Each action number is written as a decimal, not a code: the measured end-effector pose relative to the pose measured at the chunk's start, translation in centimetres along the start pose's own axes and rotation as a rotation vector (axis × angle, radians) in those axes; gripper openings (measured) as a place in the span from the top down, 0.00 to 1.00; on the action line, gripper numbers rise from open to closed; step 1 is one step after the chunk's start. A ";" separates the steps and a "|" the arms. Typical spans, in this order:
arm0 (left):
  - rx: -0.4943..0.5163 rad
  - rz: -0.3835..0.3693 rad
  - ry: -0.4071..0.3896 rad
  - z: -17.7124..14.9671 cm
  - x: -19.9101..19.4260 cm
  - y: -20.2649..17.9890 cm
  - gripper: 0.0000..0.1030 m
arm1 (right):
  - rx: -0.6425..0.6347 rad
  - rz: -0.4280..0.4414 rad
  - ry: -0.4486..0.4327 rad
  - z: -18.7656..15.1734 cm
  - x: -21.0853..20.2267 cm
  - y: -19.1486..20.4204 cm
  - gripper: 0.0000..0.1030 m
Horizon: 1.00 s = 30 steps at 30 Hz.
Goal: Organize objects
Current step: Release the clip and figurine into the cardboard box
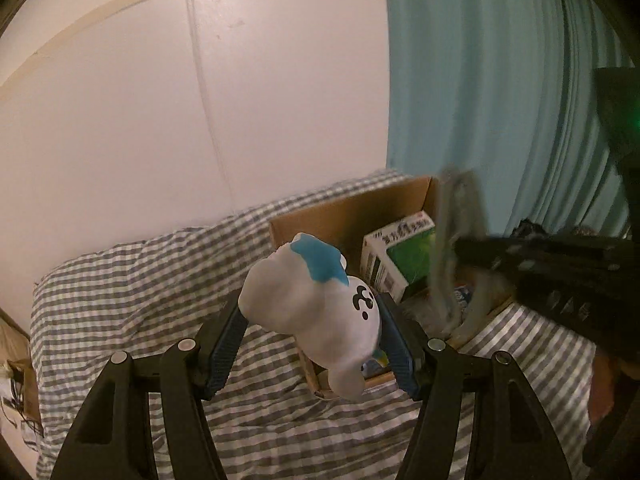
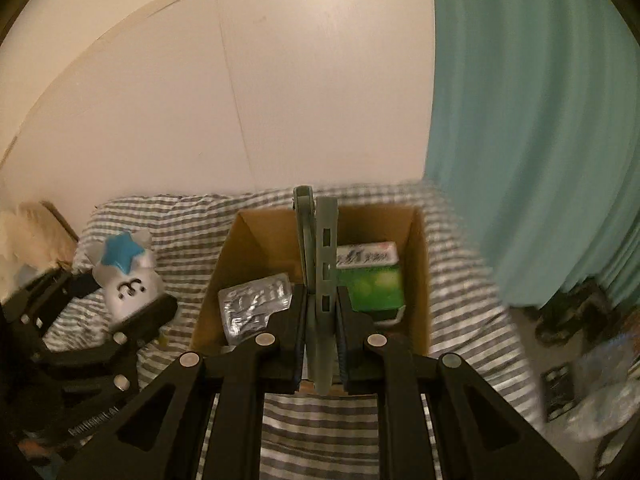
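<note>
Box (image 2: 418, 264) holding two packs, two claws, each gripping one item

White plush toy (image 1: 316, 312), blue star: held aloft, left. Grey clip (image 2: 322, 276): upright, over cardboard box (image 2: 240, 248).

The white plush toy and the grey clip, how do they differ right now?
The white plush toy is round and soft, filling the left gripper. The grey clip is thin and flat, upright in the shut right gripper. Both are held above the cardboard box.
</note>
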<state>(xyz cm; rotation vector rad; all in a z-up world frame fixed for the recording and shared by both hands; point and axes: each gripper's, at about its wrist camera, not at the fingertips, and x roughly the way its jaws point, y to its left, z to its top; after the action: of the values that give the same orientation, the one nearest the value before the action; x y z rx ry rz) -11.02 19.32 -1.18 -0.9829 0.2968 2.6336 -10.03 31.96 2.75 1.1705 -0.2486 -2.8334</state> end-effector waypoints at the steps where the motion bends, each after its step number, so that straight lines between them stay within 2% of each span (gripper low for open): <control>1: 0.003 0.000 0.002 -0.1 0.4 -0.2 0.36 | 0.009 0.026 0.034 -0.2 1.3 -0.1 0.88; 4: 0.000 -0.009 0.012 0.1 2.3 -0.2 0.36 | -0.047 0.020 0.049 -0.2 3.0 0.5 0.88; 8: 0.018 -0.010 0.012 -0.2 4.0 -1.4 0.36 | -0.015 0.087 0.054 0.4 4.0 -1.0 0.88; 11: 0.022 -0.014 0.010 -0.1 4.6 -1.9 0.33 | -0.019 0.093 0.047 0.5 4.7 -1.3 0.88; 12: 0.025 -0.006 0.010 -0.1 4.7 -2.0 0.30 | -0.005 0.091 0.041 0.6 5.0 -1.5 0.88; 13: 0.036 0.001 0.019 0.0 4.8 -2.2 0.17 | 0.010 0.088 0.035 0.6 5.0 -1.8 0.88; 14: 0.046 0.007 0.021 -0.2 4.7 -2.2 0.10 | 0.023 0.085 0.031 0.5 4.9 -2.0 0.85; 16: 0.077 0.021 0.005 -0.4 4.3 -2.9 0.09 | 0.025 0.077 0.020 0.6 4.6 -2.2 0.65; 17: 0.089 0.019 0.005 -0.5 4.0 -3.0 0.08 | 0.022 0.067 0.007 0.6 4.2 -2.2 0.49; 18: 0.095 0.020 0.008 -0.5 3.8 -3.0 0.08 | 0.023 0.054 -0.014 0.6 3.3 -2.0 0.46; 23: 0.043 0.027 -0.004 -0.2 1.0 -1.7 0.08 | 0.044 0.044 -0.067 1.0 0.3 -1.5 0.46; 25: 0.008 0.029 -0.031 0.6 -0.4 -0.7 0.08 | 0.029 0.029 -0.090 1.0 -1.4 -0.8 0.44; 28: -0.038 0.056 -0.099 1.2 -4.6 1.5 0.00 | 0.000 -0.001 -0.131 1.2 -4.9 0.4 0.35; 30: -0.062 0.085 -0.159 1.5 -7.3 2.5 0.00 | -0.019 -0.022 -0.166 1.2 -7.7 2.0 0.29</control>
<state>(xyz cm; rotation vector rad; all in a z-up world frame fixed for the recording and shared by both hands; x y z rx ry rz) -7.62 15.83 4.96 -0.7887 0.2250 2.7941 -5.37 31.04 9.31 0.9410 -0.2179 -2.9484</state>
